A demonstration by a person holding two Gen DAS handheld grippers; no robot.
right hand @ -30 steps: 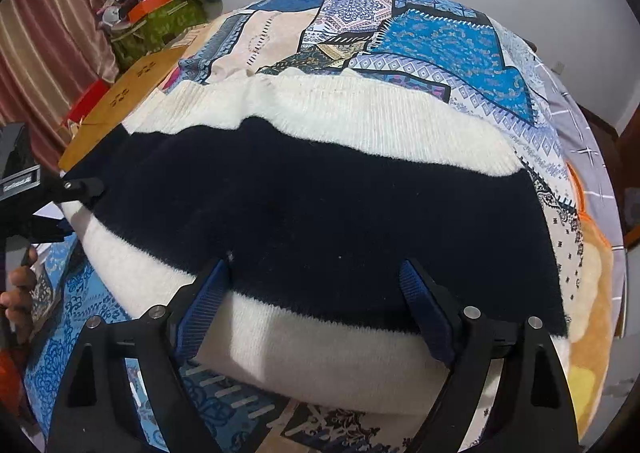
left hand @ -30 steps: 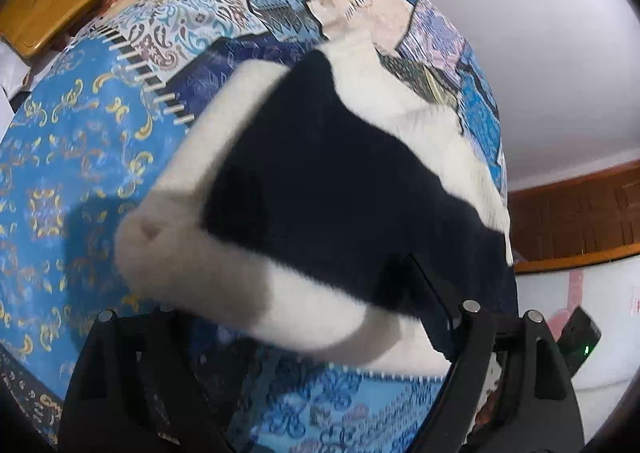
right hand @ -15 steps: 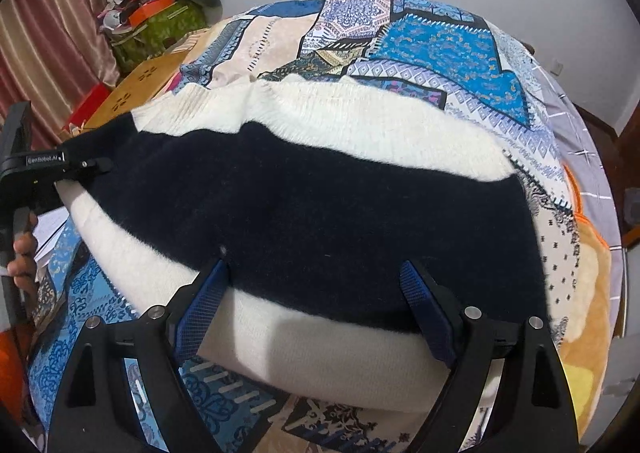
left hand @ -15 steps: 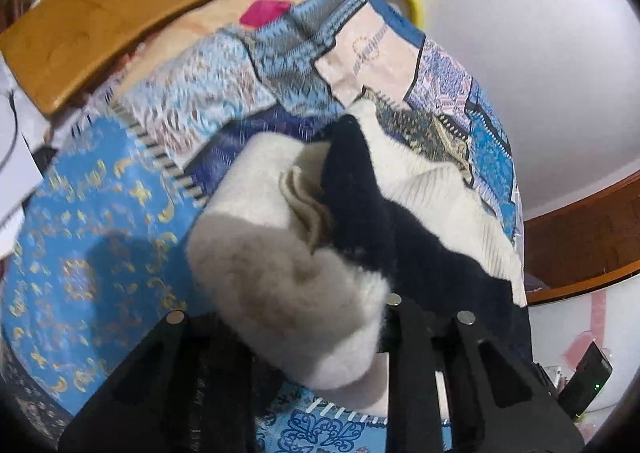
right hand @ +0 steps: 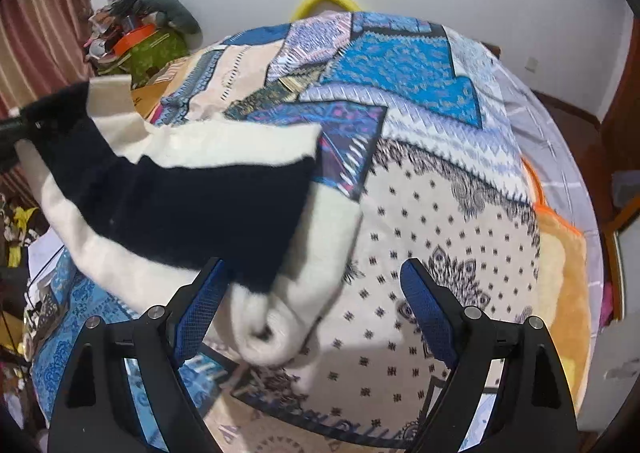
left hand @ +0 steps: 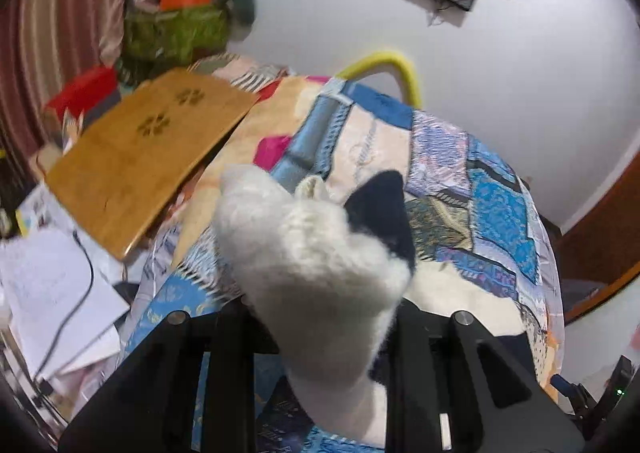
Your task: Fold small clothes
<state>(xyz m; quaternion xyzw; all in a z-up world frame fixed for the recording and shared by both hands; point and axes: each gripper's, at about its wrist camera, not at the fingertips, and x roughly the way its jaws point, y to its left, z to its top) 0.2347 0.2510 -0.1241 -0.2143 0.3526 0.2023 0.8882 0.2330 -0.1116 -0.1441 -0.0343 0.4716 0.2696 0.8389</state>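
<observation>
Left gripper [left hand: 320, 317]: jaws were clamped on a bunched cream-and-black end of the sweater [left hand: 316, 269], which filled the space between its fingers and stood up in front of the lens
Right gripper [right hand: 312, 309]: jaws stood wide apart and held nothing; a rolled cream end of the sweater [right hand: 192, 205] lay just inside the left blue pad, and whether it touched the pad could not be told
Sweater position: partly lifted at the left end, the rest draped across the patchwork quilt [right hand: 420, 213] on the bed, black band uppermost, cream bands on either side
How it would handle: judged light, thick and very soft; fuzzy knit that sags and rolls on itself, unlikely to slip from a pinch but prone to bunching
Where to take hold: the free cream hem nearest the right gripper looked the best place, pinched through both layers so the fold stays square
Change from a second before: the sweater had lain spread wide under the right gripper; now its right half was drawn over to the left, baring the dotted quilt panel. The left gripper, open around the edge then, had shut on it and risen, so its view swung up to the wooden board [left hand: 140, 157] and wall
Farther off: a yellow hoop [right hand: 324, 1] stood behind the bed
</observation>
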